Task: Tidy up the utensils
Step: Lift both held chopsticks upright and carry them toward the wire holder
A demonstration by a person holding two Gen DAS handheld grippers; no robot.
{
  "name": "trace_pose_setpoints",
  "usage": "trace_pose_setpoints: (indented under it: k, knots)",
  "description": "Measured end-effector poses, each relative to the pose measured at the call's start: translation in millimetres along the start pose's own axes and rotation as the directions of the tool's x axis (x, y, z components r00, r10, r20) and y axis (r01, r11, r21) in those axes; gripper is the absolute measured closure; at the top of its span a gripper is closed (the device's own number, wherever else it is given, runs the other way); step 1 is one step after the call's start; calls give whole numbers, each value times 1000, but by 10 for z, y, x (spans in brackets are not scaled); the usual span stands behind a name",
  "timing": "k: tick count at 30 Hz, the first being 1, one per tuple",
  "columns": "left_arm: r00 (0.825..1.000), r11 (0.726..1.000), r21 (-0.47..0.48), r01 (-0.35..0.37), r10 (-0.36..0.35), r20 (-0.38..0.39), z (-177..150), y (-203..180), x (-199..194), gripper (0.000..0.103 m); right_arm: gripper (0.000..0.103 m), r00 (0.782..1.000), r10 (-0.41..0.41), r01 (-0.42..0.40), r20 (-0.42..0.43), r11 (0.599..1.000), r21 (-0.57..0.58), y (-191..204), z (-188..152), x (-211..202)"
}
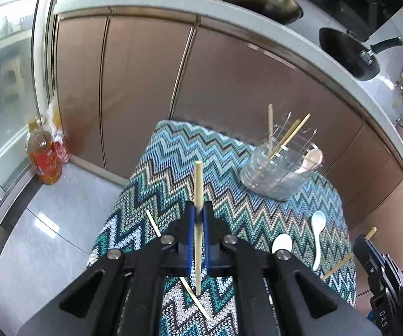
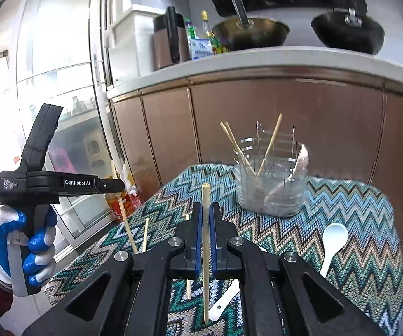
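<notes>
Left gripper (image 1: 198, 210): blue-lined fingers (image 1: 191, 224) closed on a wooden chopstick (image 1: 198, 184), which stands upright between them, its tip above the fingertips and its lower end below the jaws. Right gripper (image 2: 206, 210): fingers (image 2: 198, 224) likewise clamped on a second chopstick (image 2: 206, 196), also held upright. In the right wrist view the left gripper appears at the left edge, held by a hand in a blue-and-white glove (image 2: 33, 246), with its chopstick angled down toward the cloth.

Beneath both grippers lies a zigzag-patterned cloth (image 1: 173, 173) covering a small table. Loose chopsticks (image 1: 154, 224) rest flat on the cloth just beside and under the left gripper. Two white spoons lie on the cloth to the right: one spoon (image 1: 318, 224) with its bowl toward the cabinets, and another spoon (image 1: 282, 243) partly hidden behind the left gripper's body.

Farther out, a clear plastic holder (image 1: 274, 173) stands at the far right part of the cloth, containing several upright, leaning chopsticks (image 1: 288, 137) and a pale spoon (image 1: 312, 159). Nothing stands between the grippers and the holder.

Behind the table: brown cabinet doors (image 1: 145, 84) under a white countertop (image 1: 156, 0) bearing two pans (image 2: 347, 30). An oil bottle (image 1: 43, 154) stands on the floor at left.
</notes>
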State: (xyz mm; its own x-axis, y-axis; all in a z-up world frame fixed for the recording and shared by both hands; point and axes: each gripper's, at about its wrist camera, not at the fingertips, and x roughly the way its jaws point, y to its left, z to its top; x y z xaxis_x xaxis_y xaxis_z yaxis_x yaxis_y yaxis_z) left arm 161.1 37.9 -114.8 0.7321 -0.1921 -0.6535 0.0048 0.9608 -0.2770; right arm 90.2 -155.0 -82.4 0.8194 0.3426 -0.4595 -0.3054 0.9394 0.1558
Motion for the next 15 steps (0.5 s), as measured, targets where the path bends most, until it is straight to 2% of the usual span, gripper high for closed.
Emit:
trace_pose_setpoints:
  k: [8, 15]
  knots:
    - [995, 998, 15, 54, -55, 81, 129, -81, -472, 98, 98, 996, -7, 10, 83, 999, -36, 145, 213, -305]
    - [981, 990, 39, 134, -138, 135, 370, -289, -792, 98, 98, 988, -13, 24, 156, 997, -66, 147, 563, -465]
